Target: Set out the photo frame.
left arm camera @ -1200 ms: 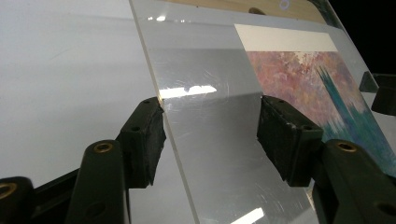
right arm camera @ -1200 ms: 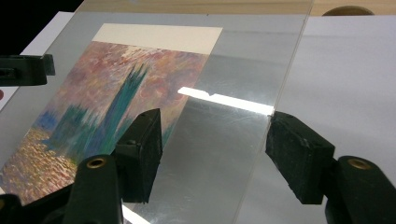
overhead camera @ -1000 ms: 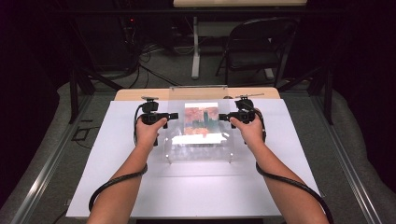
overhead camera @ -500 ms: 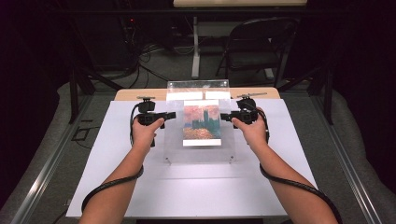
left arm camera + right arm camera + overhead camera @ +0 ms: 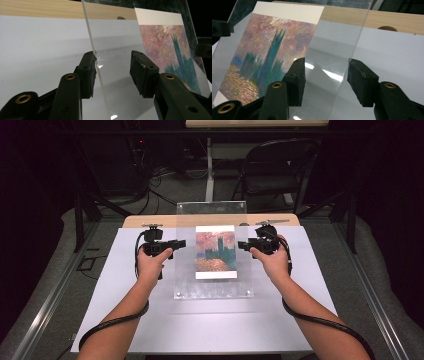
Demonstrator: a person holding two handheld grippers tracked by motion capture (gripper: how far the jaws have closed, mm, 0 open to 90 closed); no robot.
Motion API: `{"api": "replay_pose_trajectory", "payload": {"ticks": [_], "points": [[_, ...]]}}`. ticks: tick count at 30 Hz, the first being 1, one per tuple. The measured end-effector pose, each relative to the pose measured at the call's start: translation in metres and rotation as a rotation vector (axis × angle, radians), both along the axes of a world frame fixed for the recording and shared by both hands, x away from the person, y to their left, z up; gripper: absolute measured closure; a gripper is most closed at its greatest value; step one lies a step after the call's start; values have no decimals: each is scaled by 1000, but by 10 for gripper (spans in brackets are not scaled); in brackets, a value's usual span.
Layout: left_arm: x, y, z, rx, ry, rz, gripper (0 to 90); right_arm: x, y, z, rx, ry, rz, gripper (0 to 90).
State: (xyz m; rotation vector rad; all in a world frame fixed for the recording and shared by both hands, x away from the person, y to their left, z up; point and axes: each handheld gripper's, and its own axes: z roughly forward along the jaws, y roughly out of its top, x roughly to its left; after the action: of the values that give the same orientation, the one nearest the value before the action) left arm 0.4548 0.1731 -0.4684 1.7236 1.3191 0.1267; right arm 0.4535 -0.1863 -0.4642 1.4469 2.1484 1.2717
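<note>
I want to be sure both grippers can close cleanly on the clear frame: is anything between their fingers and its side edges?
Nothing visible. The left gripper and the right gripper each straddle a bare side edge of the acrylic frame; the print sits further in.

A dark room holds 1 folding chair [image 5: 280, 175] and floor cables [image 5: 155, 180] behind the white table [image 5: 210, 330].
</note>
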Motion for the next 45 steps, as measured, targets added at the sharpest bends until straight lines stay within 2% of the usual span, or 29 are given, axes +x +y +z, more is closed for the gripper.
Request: {"api": "replay_pose_trajectory", "payload": {"ticks": [9, 27, 40, 45], "points": [[-10, 0, 8, 14, -25, -5, 582, -11, -1, 8, -17, -26, 5, 511], [-24, 2, 16, 11, -50, -8, 611, -25, -1, 15, -21, -57, 4, 543], [-46, 2, 27, 41, -99, -21, 636, -47, -4, 24, -20, -97, 3, 594], [-54, 4, 28, 27, -117, -35, 654, -56, -6, 26, -20, -106, 5, 621]]}}
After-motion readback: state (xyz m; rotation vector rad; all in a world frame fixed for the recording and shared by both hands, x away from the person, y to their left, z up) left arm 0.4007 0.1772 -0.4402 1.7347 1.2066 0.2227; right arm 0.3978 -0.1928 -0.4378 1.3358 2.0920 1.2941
